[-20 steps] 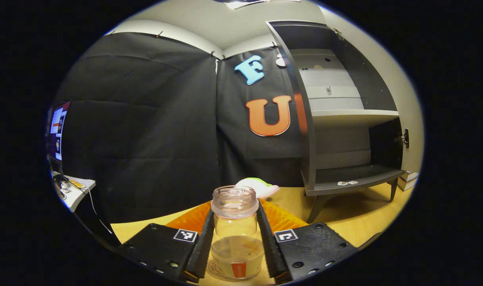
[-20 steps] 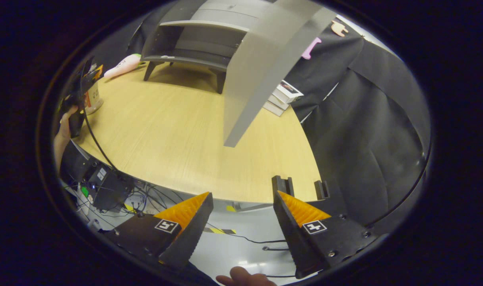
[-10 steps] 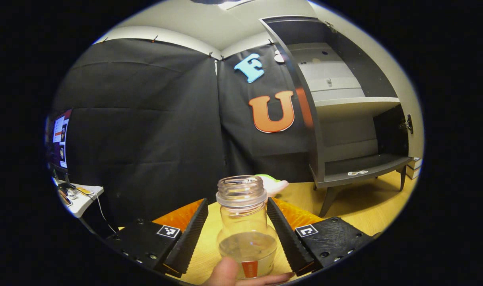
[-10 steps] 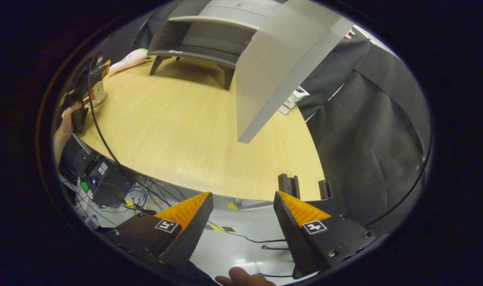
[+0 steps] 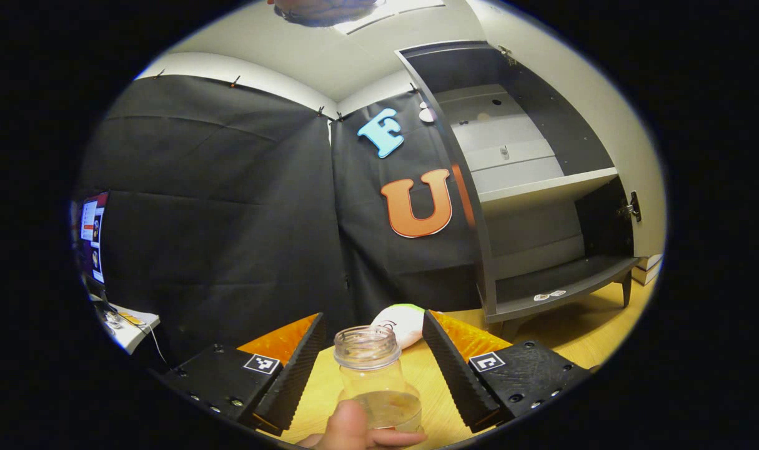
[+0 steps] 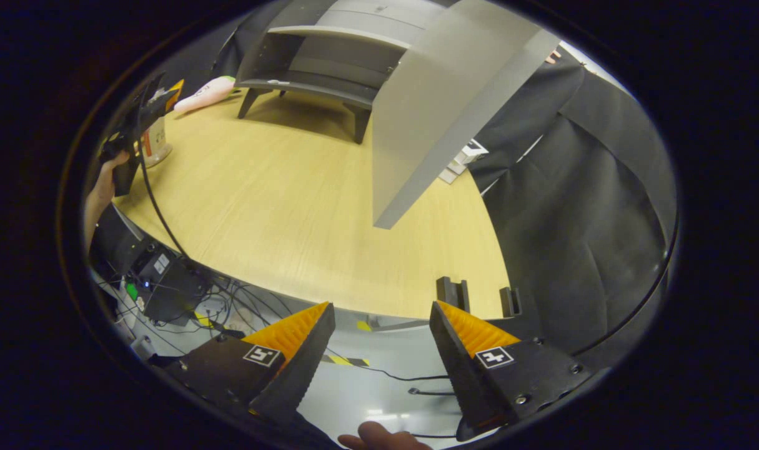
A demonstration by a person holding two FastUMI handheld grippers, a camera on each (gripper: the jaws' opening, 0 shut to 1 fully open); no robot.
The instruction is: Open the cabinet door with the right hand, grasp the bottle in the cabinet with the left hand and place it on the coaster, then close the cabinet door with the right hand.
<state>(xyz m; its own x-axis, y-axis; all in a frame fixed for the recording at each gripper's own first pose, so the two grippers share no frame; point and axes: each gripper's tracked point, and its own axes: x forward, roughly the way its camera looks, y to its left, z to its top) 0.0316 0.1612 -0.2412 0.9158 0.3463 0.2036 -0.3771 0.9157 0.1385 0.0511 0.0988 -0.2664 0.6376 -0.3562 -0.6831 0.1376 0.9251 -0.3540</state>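
A second ago our left claw was clamped on the glass bottle; now its fingers stand spread wide with clear gaps on both sides of the bottle, and the claw has drawn back, so the bottle reads smaller and farther out between them. In the left gripper view the bottle stands upright on the counter, lidless, with a little clear liquid in the bottom; a thumb crosses in front of its base, so we cannot see what it rests on there. In the right gripper view the same bottle sits at the far left of the counter on what looks like a pale round coaster, with the left claw just beside it. We judge the placing step done. Our right claw hangs open and empty off the near edge of the counter, well apart from the cabinet door, which has held wide open through the last second. The cabinet shelves look bare apart from small marks on the bottom board. What is left, as we read it, is for the right claw to reach that door and swing it shut.
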